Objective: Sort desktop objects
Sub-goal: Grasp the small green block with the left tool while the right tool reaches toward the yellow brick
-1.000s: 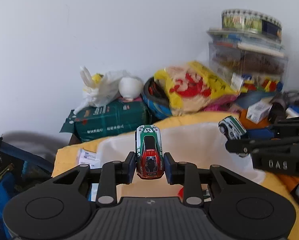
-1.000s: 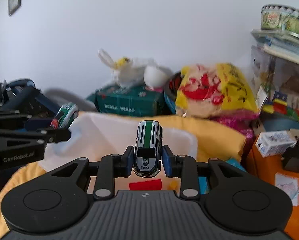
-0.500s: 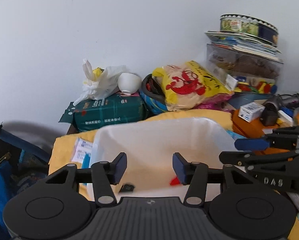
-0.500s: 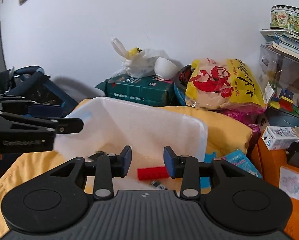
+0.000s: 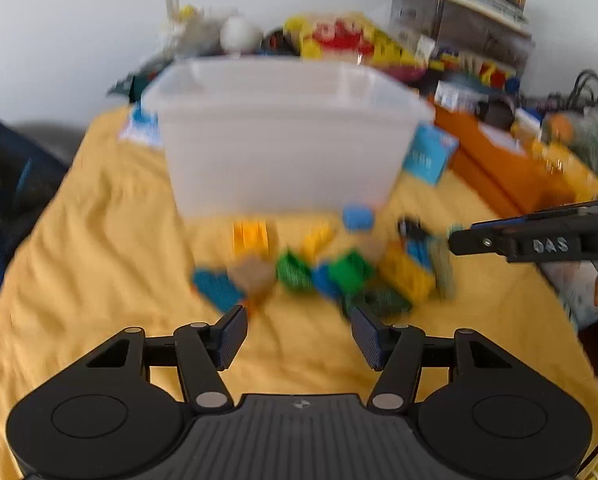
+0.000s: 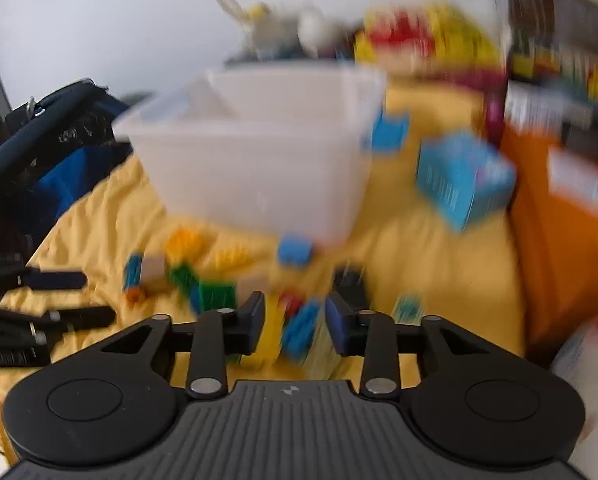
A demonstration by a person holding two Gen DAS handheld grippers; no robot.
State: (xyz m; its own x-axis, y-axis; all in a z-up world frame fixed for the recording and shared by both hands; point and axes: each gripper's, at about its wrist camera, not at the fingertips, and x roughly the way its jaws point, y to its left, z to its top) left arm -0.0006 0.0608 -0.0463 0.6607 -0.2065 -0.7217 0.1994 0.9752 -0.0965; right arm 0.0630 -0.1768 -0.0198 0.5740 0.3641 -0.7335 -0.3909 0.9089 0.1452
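Right claw [image 5: 455,236], "DAS" lettering

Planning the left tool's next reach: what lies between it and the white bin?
In the left wrist view, bare yellow cloth, then a blurred scatter of toy bricks, lies between the opening left tool and the white bin.

"DAS" in white letters on right gripper [image 5: 451,240] body, left wrist view; other labels blurred, unreadable.
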